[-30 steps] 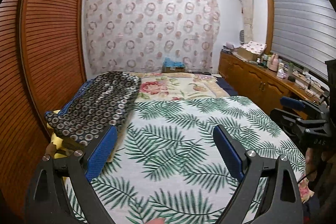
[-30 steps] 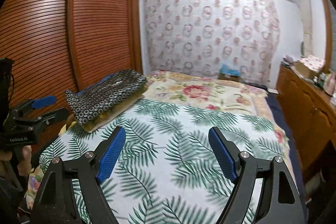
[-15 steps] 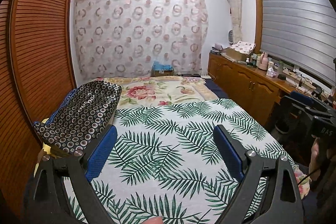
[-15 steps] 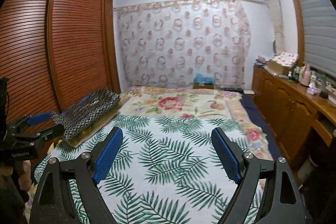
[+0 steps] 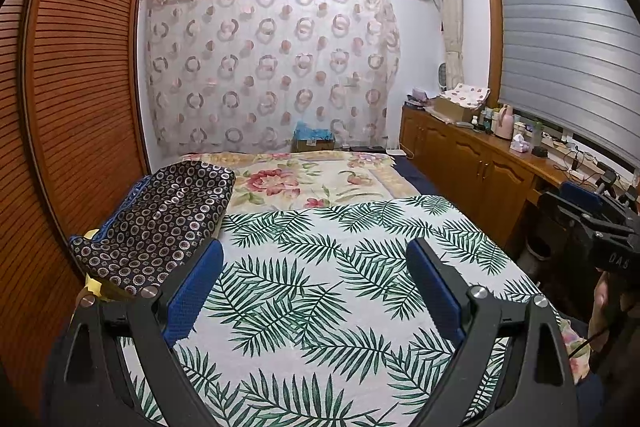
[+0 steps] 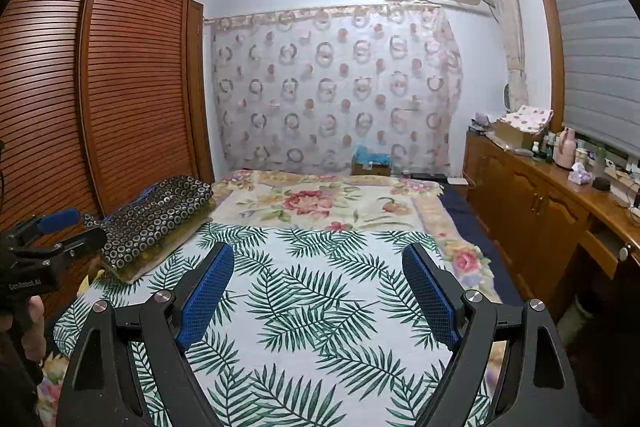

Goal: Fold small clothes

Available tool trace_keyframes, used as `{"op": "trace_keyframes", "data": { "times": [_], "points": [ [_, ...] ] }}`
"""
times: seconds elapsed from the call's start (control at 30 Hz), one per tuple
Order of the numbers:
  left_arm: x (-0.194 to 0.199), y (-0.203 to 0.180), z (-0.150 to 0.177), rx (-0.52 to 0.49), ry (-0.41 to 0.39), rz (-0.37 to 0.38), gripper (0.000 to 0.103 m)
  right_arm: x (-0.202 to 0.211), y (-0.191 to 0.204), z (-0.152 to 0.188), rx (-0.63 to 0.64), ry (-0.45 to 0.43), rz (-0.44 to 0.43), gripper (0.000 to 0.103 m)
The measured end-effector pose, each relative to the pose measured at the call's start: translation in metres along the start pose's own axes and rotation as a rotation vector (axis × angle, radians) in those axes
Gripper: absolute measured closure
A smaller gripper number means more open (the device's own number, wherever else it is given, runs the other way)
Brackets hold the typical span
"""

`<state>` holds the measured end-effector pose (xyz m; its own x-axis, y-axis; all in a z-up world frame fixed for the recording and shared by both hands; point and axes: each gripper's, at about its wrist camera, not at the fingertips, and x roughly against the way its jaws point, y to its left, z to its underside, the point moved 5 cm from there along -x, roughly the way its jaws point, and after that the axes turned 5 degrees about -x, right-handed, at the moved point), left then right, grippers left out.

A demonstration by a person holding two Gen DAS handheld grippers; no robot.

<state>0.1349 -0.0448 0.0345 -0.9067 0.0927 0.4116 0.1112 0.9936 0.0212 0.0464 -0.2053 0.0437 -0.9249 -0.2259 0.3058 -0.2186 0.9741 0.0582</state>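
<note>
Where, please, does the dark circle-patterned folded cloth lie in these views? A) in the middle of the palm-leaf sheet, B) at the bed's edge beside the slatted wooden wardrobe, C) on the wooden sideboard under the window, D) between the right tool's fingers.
B: the dark circle-patterned cloth lies at the bed's edge, next to the slatted wardrobe.

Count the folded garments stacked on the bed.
1 plainly: the dark ring-patterned garment at the bed's left edge. Blue and yellow layers peek from beneath; more may be hidden.

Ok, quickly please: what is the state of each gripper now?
Left gripper: open, holding nothing.
Right gripper: open, holding nothing.
</note>
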Motion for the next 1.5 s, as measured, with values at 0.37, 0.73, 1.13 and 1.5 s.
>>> {"op": "trace_keyframes", "data": {
  "times": [0.37,0.73,1.13,1.5],
  "points": [
    [0.001,0.002,0.000,0.003,0.000,-0.007,0.010,-0.002,-0.011,-0.003,-0.009,0.001,0.003,0.016],
    [0.001,0.003,0.001,0.002,-0.001,-0.009,0.010,-0.004,-0.015,-0.002,-0.009,0.003,0.001,0.016],
    [0.001,0.004,0.001,0.003,-0.002,-0.008,0.010,-0.004,-0.016,-0.002,-0.009,0.003,0.000,0.016],
    [0.001,0.004,0.001,0.002,-0.002,-0.008,0.010,-0.004,-0.017,-0.001,-0.008,0.004,0.002,0.016]
  ]
}}
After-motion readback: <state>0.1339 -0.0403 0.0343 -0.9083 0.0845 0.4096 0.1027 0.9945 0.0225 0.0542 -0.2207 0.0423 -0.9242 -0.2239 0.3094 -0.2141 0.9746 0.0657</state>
